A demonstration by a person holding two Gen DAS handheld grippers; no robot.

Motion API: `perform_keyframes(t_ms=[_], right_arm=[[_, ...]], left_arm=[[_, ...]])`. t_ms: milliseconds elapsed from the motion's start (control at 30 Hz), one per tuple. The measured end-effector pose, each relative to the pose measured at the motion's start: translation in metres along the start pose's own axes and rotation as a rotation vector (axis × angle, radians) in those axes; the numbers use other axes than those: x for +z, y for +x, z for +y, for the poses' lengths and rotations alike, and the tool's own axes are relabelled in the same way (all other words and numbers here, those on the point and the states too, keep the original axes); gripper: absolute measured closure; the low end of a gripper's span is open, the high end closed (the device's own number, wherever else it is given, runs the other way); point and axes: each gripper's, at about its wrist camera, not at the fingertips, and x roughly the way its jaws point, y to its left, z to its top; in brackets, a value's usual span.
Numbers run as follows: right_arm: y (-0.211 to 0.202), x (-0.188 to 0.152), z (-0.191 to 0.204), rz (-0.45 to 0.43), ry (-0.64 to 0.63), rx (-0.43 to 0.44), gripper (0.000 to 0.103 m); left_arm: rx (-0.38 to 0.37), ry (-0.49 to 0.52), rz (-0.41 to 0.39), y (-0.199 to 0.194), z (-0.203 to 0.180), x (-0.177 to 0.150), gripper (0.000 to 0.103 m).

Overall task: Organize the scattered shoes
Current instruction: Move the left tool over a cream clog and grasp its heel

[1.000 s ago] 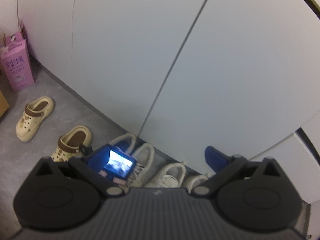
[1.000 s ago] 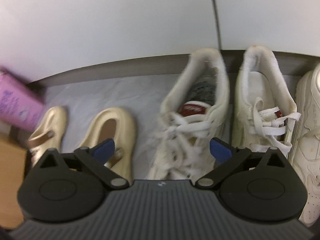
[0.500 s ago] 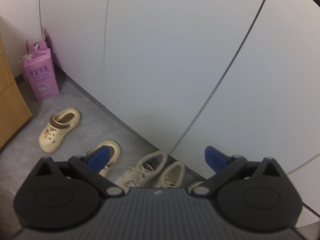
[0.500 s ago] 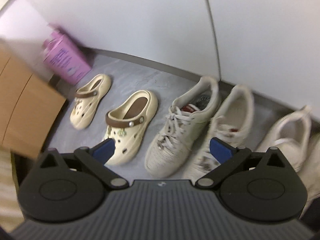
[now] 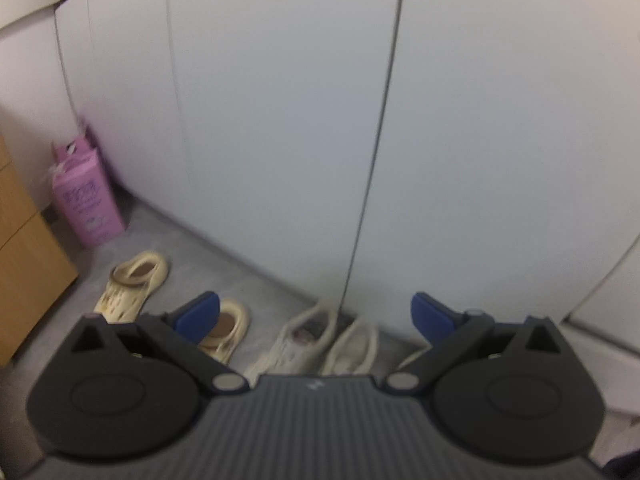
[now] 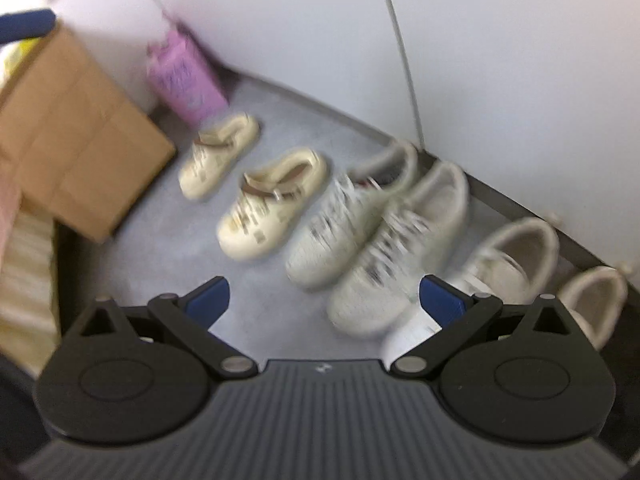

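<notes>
- Six shoes line the wall: two cream clogs, the far clog (image 6: 218,156) at 11 o'clock and the near clog (image 6: 272,204) beside it, a touching pair of laced sneakers (image 6: 376,232), and two white sneakers (image 6: 512,256) at 2 o'clock.
- Right tongs (image 6: 324,298) and left tongs (image 5: 316,314) both hang wide and empty above the floor (image 6: 192,256).
- Judgement: the row looks nearly done; the clogs sit apart, so nudging one closer, heel to the wall, would tidy the pair.
- A pink carton (image 6: 184,76) and a wooden cabinet (image 6: 76,136) crowd the left end.
</notes>
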Motion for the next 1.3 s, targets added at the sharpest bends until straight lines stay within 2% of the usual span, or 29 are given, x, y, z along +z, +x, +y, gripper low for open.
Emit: perform_keyframes(t_ms=[100, 167, 267, 400, 467, 567, 733, 867, 1000, 1100, 1300], right_arm=[[-0.029, -0.010, -0.003, 0.013, -0.090, -0.034, 0.000], [-0.055, -0.016, -0.006, -0.030, -0.133, -0.016, 0.000], [-0.076, -0.021, -0.013, -0.076, -0.113, -0.015, 0.000], [-0.082, -0.019, -0.003, -0.119, -0.133, 0.011, 0.000], [-0.085, -0.021, 0.007, -0.155, -0.176, 0.012, 0.000], [-0.085, -0.025, 0.015, -0.157, -0.195, 0.023, 0.000], [-0.086, -0.028, 0.026, -0.176, -0.217, 0.045, 0.000], [-0.087, -0.026, 0.025, -0.227, -0.220, 0.025, 0.000], [-0.085, -0.022, 0.019, -0.242, -0.195, 0.018, 0.000], [-0.082, -0.021, 0.016, -0.243, -0.192, 0.002, 0.000], [-0.072, -0.015, 0.009, -0.212, -0.151, -0.016, 0.000]], left_arm=[[0.041, 0.006, 0.015, 0.003, 0.005, -0.010, 0.000], [0.049, 0.016, 0.005, 0.002, 0.005, -0.014, 0.000], [0.056, 0.081, -0.017, -0.006, 0.000, -0.031, 0.000], [0.104, 0.194, -0.008, -0.011, -0.001, -0.061, 0.000], [0.105, 0.196, 0.007, -0.011, 0.006, -0.074, 0.000], [0.118, 0.179, 0.016, -0.012, 0.012, -0.083, 0.000], [0.101, 0.148, 0.009, -0.013, 0.013, -0.087, 0.000], [0.088, 0.149, 0.010, -0.012, 0.007, -0.088, 0.000], [0.077, 0.153, 0.019, -0.010, 0.005, -0.090, 0.000], [0.082, 0.157, 0.056, -0.003, 0.010, -0.088, 0.000], [0.136, 0.203, 0.183, 0.024, 0.029, -0.060, 0.001]])
